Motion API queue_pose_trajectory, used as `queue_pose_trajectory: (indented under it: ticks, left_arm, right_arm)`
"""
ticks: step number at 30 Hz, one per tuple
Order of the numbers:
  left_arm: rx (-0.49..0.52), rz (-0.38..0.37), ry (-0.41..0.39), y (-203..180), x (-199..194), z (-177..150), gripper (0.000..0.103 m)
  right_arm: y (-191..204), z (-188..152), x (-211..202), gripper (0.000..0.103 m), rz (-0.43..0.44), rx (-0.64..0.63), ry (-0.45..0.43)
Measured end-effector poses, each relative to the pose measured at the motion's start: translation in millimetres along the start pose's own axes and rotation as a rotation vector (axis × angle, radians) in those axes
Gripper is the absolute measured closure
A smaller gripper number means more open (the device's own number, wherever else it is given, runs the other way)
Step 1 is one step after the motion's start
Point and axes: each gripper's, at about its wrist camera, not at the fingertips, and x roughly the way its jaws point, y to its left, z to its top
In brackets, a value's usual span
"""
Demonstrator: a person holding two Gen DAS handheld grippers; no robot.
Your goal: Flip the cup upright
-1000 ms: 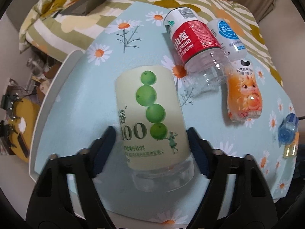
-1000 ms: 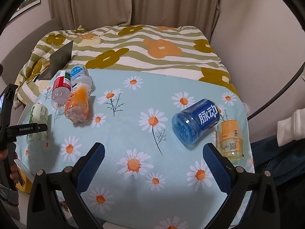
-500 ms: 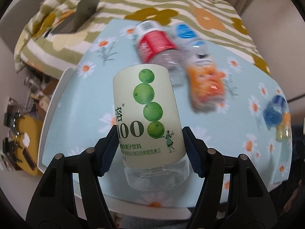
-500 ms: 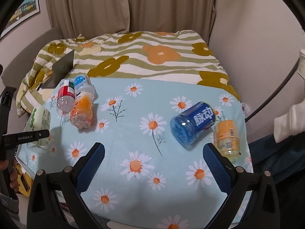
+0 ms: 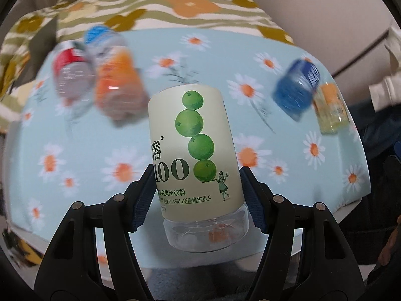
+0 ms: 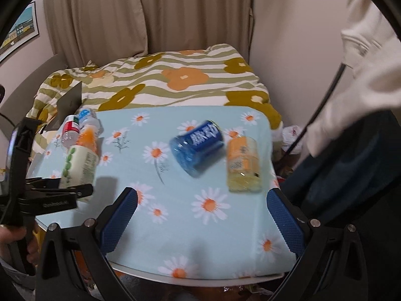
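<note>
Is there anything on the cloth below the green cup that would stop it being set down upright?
Nothing visible does. The left gripper holds the green cup above bare cloth; the orange cup and blue cup lie off to the sides.

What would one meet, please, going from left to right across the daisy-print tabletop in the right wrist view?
Left hand-held gripper clamping the pale green-labelled plastic cup → blue-labelled plastic cup lying on its side → orange-labelled yellow plastic cup. The clustered cups at far left overlap, so they are left out.

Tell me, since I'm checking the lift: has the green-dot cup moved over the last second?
Yes. In the right wrist view the green-dot cup has shifted right, toward the blue cup, held in the left tongs.
</note>
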Motion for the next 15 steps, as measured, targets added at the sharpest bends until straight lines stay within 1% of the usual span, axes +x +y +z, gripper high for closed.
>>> queue_pose_trajectory:
  ticks: [3,6,9,12,13,14,15]
  left_arm:
    - [0.016,-0.012,0.018,-15.6,17.4,-2.1,0.032]
    - [0.024,-0.011,0.034,-21.2,29.7,-3.2,0.032]
    - [0.036,-0.004,0.023,-26.2,30.5,-1.7,0.031]
    - [0.045,0.004,0.023,-27.3,30.1,0.5,0.028]
    - [0.047,0.013,0.022,-26.7,29.4,2.0,0.021]
    - [0.049,0.028,0.017,-28.4,28.1,5.0,0.017]
    - [0.049,0.042,0.007,-27.9,23.2,4.9,0.007]
  right_arm:
    - [-7.3,-6.5,4.0,0.0,-0.005,0.002,0.011]
    - [-10.3,-11.1,10.4,0.0,0.005,0.002,0.023]
    - [-11.2,-14.2,13.6,0.0,0.019,0.0,0.031]
    - [-10.7,-15.8,14.2,0.0,0.028,-0.001,0.037]
    - [-11.2,-15.7,13.5,0.0,0.033,0.0,0.039]
    - [-11.5,-14.7,13.3,0.0,0.037,0.001,0.04]
    - [-11.8,-13.6,12.3,0.0,0.043,0.002,0.04]
